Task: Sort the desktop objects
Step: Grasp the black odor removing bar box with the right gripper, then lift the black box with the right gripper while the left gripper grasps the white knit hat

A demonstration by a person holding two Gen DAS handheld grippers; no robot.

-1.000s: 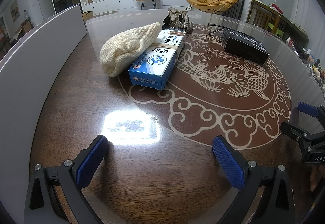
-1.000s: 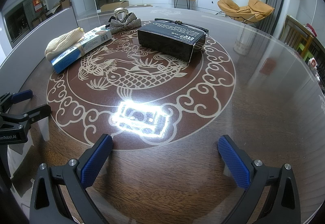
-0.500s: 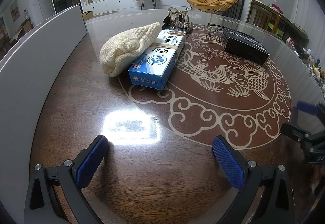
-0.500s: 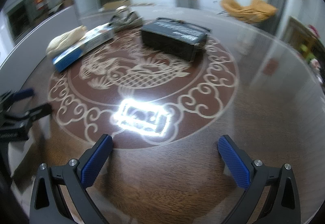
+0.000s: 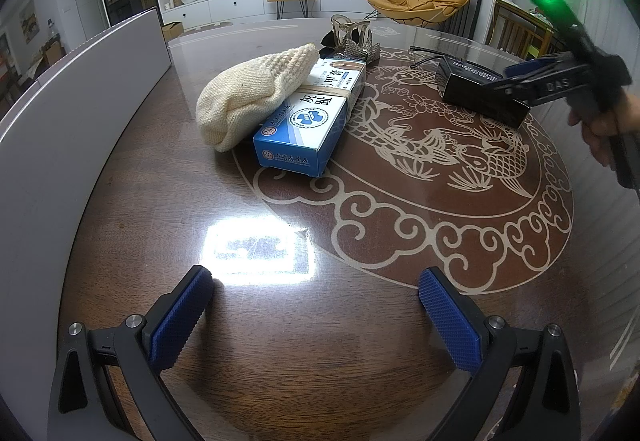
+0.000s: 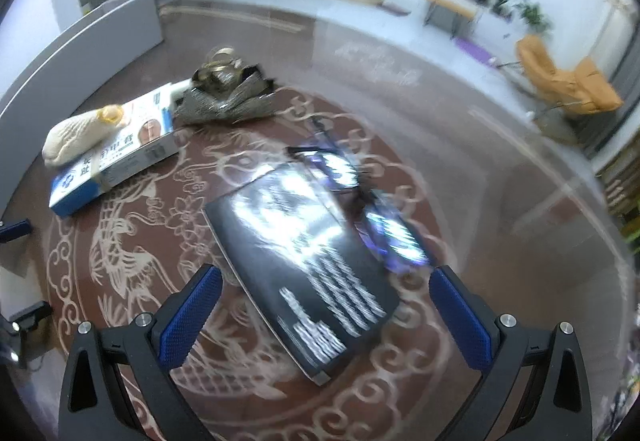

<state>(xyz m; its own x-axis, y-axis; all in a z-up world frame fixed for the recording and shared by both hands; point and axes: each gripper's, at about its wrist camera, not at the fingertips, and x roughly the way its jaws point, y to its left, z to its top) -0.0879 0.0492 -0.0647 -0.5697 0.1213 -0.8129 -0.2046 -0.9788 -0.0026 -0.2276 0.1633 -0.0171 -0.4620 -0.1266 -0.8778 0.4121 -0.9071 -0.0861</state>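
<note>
A black box (image 6: 304,273) lies on the round table, and my open right gripper (image 6: 326,313) hovers above it with the box between its fingers in view. Glasses (image 6: 360,197) lie beside the box. The box also shows in the left wrist view (image 5: 480,97), with the right gripper (image 5: 536,77) over it. A blue and white box (image 5: 316,113) with a cream knitted hat (image 5: 248,97) leaning on it lies left of centre. A shiny hair clip with bow (image 5: 352,41) sits behind them. My left gripper (image 5: 316,317) is open and empty above the table's near edge.
A grey panel (image 5: 80,113) curves along the table's left side. The table (image 5: 360,341) is dark wood under glass with a fish pattern. A living room with a television and an orange chair lies behind.
My right gripper has risen and moved forward over the black box, tilting downward. The left gripper has not moved.
</note>
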